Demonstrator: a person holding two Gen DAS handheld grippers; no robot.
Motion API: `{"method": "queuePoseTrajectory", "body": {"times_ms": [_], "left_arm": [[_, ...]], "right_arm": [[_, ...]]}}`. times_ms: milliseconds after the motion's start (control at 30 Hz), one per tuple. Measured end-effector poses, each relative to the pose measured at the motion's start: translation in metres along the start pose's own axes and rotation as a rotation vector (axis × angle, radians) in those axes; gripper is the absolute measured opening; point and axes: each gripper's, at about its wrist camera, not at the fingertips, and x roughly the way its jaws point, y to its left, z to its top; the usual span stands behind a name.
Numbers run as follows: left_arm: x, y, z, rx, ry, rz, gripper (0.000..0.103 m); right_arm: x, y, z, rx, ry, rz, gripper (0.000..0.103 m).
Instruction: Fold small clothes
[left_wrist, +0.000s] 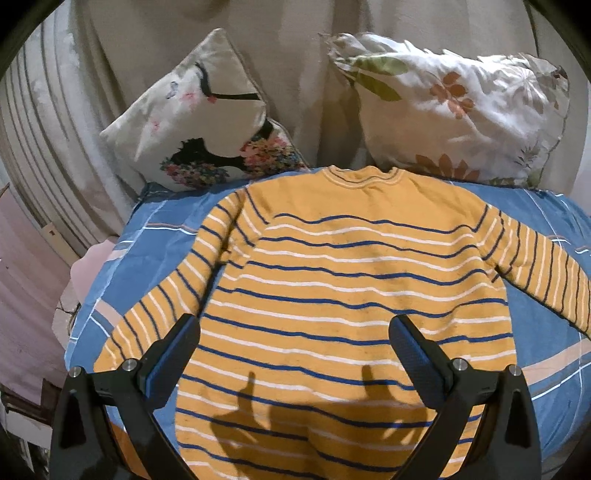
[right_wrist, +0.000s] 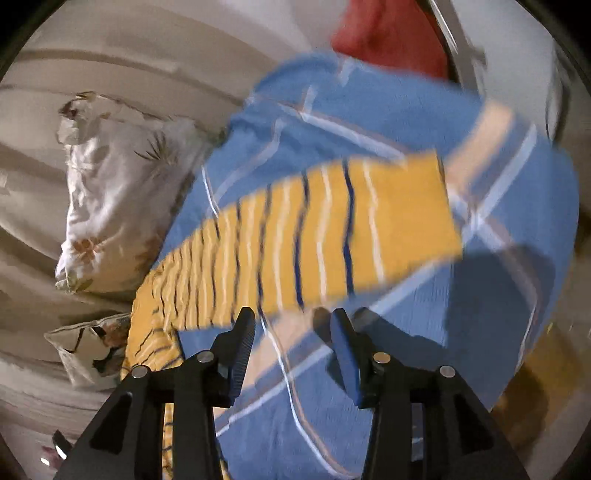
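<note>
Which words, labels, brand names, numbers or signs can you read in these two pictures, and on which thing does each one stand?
None: no readable text in either view.
The striped sweater shows only stripes, no tag or print.
The two pillows carry pictures only: a face and flowers.
The blue bedcover has plain lines; the right wrist view is blurred.

sweater (left_wrist: 332, 295): mustard yellow, thin dark blue and white stripes across body and sleeves; plain yellow cuff on the right sleeve (right_wrist: 332, 229)
bedsheet (left_wrist: 546, 343): medium blue, crossed by thin white lines and broad pale peach bands
left pillow (left_wrist: 199, 122): cream, black line drawing, multicoloured flower clusters, pink touches
right pillow (left_wrist: 454, 107): white, orange flowers, green leaves
curtain (left_wrist: 295, 55): beige
left gripper (left_wrist: 295, 362): black, blue pads
right gripper (right_wrist: 293, 343): black, blue pads
cloth beyond bed (right_wrist: 391, 37): red
</note>
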Motion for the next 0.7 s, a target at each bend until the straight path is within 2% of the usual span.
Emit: {"method": "queuePoseTrajectory", "body": {"times_ms": [100,267,367,400,433,467,700], "left_arm": [[-0.001,-0.007,0.001,0.018,-0.005,-0.008,0.102],[-0.004,-0.006,0.001,0.02,-0.011,0.001,0.102],[-0.002,0.0,0.002,0.002,-0.003,0.016,0.102],[-0.001,0.002,0.001,-0.006,0.0,0.021,0.102],[-0.001,0.004,0.001,-0.011,0.002,0.023,0.102],[0.0,0.006,0.001,-0.019,0.004,0.028,0.102],[0.007,0.012,-0.001,-0.043,0.014,0.048,0.102]], "right_arm": [[0.015,-0.011,-0.001,0.045,-0.014,-0.078,0.047],[0.018,-0.018,0.019,0.109,-0.118,-0.132,0.047],[0.025,-0.017,0.032,0.115,-0.14,-0.144,0.046],[0.026,-0.017,0.037,0.111,-0.147,-0.149,0.041],[0.024,-0.017,0.041,0.101,-0.154,-0.158,0.021],[0.024,-0.015,0.046,0.079,-0.158,-0.176,0.009],[0.006,-0.019,0.084,0.044,-0.24,-0.244,0.008]]}}
